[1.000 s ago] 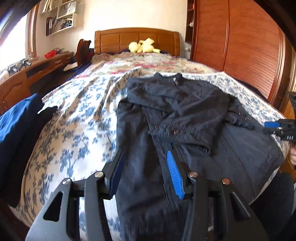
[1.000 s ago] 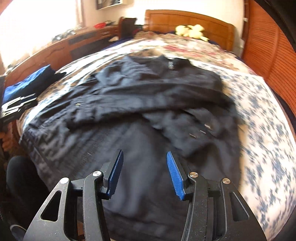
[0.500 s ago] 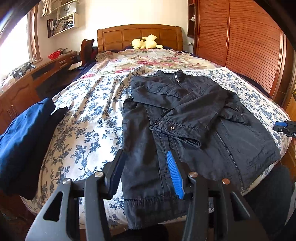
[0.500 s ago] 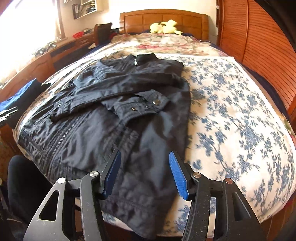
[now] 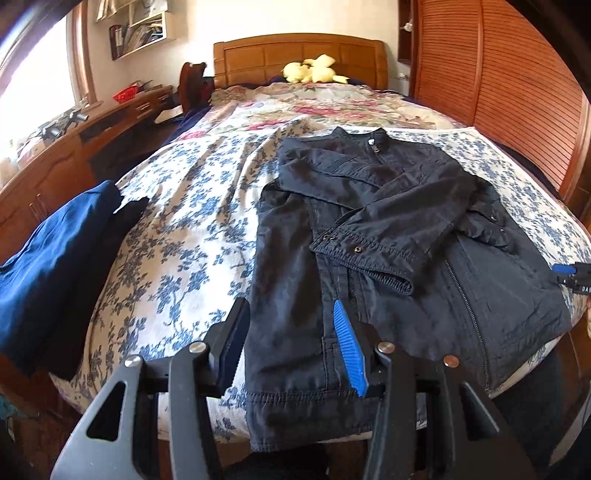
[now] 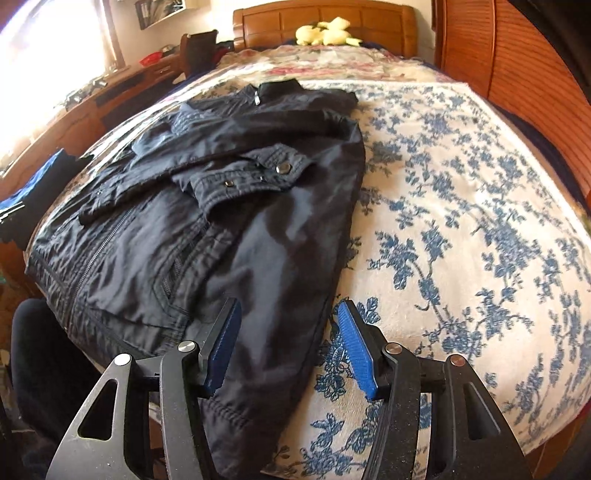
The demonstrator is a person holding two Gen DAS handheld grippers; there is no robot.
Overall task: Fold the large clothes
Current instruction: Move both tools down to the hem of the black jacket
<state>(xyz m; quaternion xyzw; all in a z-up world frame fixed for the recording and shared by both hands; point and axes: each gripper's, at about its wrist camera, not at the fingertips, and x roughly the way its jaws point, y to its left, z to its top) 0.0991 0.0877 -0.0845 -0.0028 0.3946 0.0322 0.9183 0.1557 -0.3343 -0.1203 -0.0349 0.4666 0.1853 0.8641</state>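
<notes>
Our left gripper (image 5: 291, 328) hangs with its blue-padded jaws parted and nothing between them, above the near left hem corner of the black zip-front jacket (image 5: 388, 236). Our right gripper (image 6: 288, 328) has just been opening its jaws; they stand apart over the jacket's near right edge, pads clear of the cloth. The jacket lies front up on the blue-flowered white bedspread (image 5: 177, 236), collar toward the wooden headboard (image 5: 299, 55), both sleeves folded across the chest, hem at the bed's near edge.

Only the left view shows the folded dark blue garment (image 5: 55, 258) in full at the bed's left edge, and the tip of our right gripper at the far right. The right view alone shows the wide bare stretch of bedspread beside the jacket. Both show the yellow plush toy (image 6: 325, 33) by the headboard.

Both grippers point steeply down at the bed.
</notes>
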